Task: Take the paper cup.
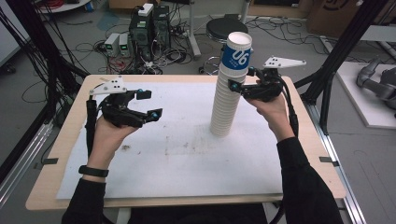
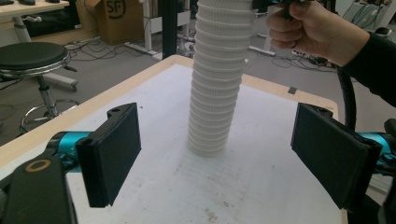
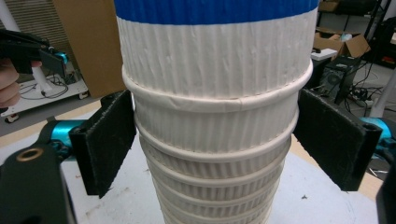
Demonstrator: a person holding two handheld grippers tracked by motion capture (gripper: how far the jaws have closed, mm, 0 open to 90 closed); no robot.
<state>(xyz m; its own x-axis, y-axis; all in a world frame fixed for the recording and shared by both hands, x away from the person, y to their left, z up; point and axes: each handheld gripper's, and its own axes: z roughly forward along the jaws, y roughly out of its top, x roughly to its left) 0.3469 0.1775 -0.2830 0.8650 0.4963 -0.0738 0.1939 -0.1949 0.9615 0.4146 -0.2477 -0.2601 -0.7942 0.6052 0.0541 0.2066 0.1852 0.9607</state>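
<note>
Your left gripper (image 1: 148, 103) hovers wide open over the white sheet (image 1: 177, 158), holding nothing and well apart from the stack of paper cups (image 1: 229, 93). Keep it there, or bring it low to steady the base, because that stack looks likely to sway. Moving right: the stack stands upright near the middle of the table (image 1: 70, 116), blue-banded cup (image 3: 215, 9) on top. Your right gripper (image 3: 219, 144) straddles it just under that top cup, jaws wide and seemingly not yet pressing. Close squarely below a rim, then lift straight up. Count: one stack, too many nested cups to number; two grippers.
</note>
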